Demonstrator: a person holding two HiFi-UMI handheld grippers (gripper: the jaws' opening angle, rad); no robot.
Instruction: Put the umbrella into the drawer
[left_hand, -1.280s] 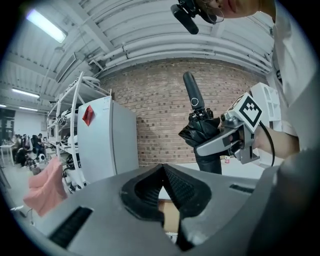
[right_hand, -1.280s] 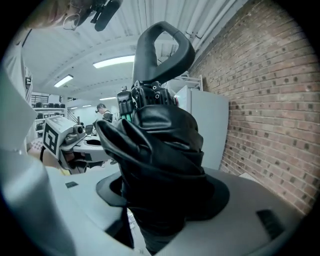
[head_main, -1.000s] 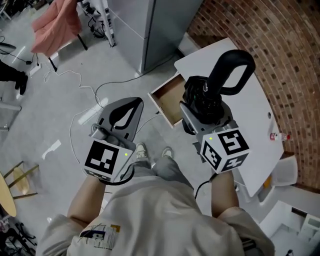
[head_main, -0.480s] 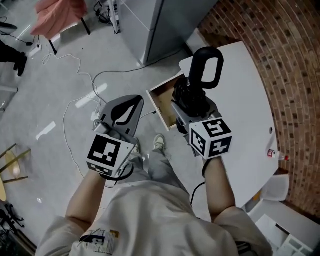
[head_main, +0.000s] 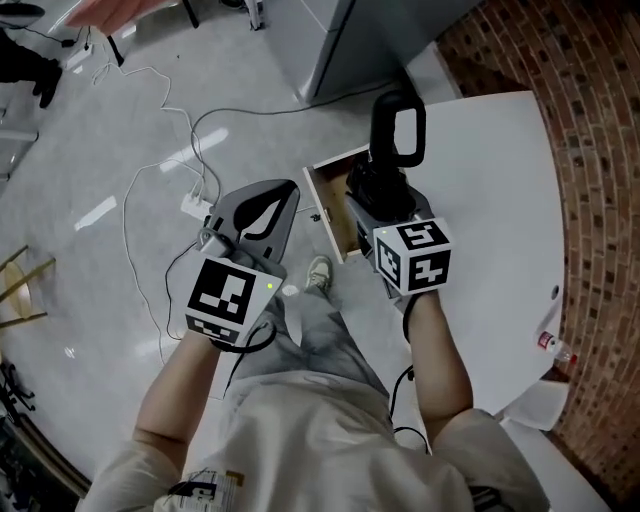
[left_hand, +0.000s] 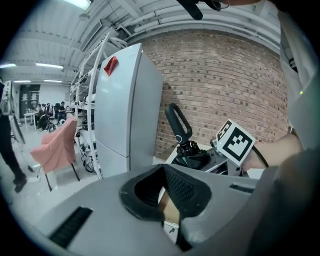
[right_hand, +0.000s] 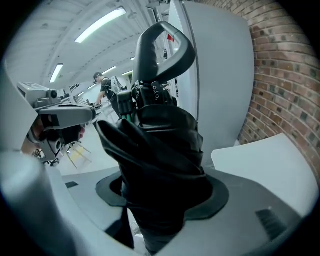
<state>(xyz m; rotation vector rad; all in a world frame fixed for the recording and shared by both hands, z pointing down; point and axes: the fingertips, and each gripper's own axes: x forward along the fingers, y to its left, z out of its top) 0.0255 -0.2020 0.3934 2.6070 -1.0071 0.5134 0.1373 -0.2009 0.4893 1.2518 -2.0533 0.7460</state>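
A folded black umbrella (head_main: 383, 188) with a looped handle (head_main: 397, 128) stands between the jaws of my right gripper (head_main: 387, 215), which is shut on its bunched canopy (right_hand: 160, 150). The handle points away from me. In the head view the umbrella lies over the open wooden drawer (head_main: 333, 203) at the left edge of the white table (head_main: 500, 200). My left gripper (head_main: 288, 190) hangs left of the drawer, jaws together and nothing in them (left_hand: 164, 169). The left gripper view shows the umbrella (left_hand: 192, 156) and the right gripper's marker cube (left_hand: 234, 142) off to the right.
A tall grey cabinet (head_main: 350, 40) stands behind the drawer and a brick wall (head_main: 590, 120) runs along the right. White cables and a power strip (head_main: 195, 205) lie on the floor at left. My shoe (head_main: 318, 270) is below the drawer. A small bottle (head_main: 552, 345) stands on the table.
Both grippers have come down toward the drawer. The umbrella has moved left off the table top and now sits over the open drawer, still held by the right gripper.
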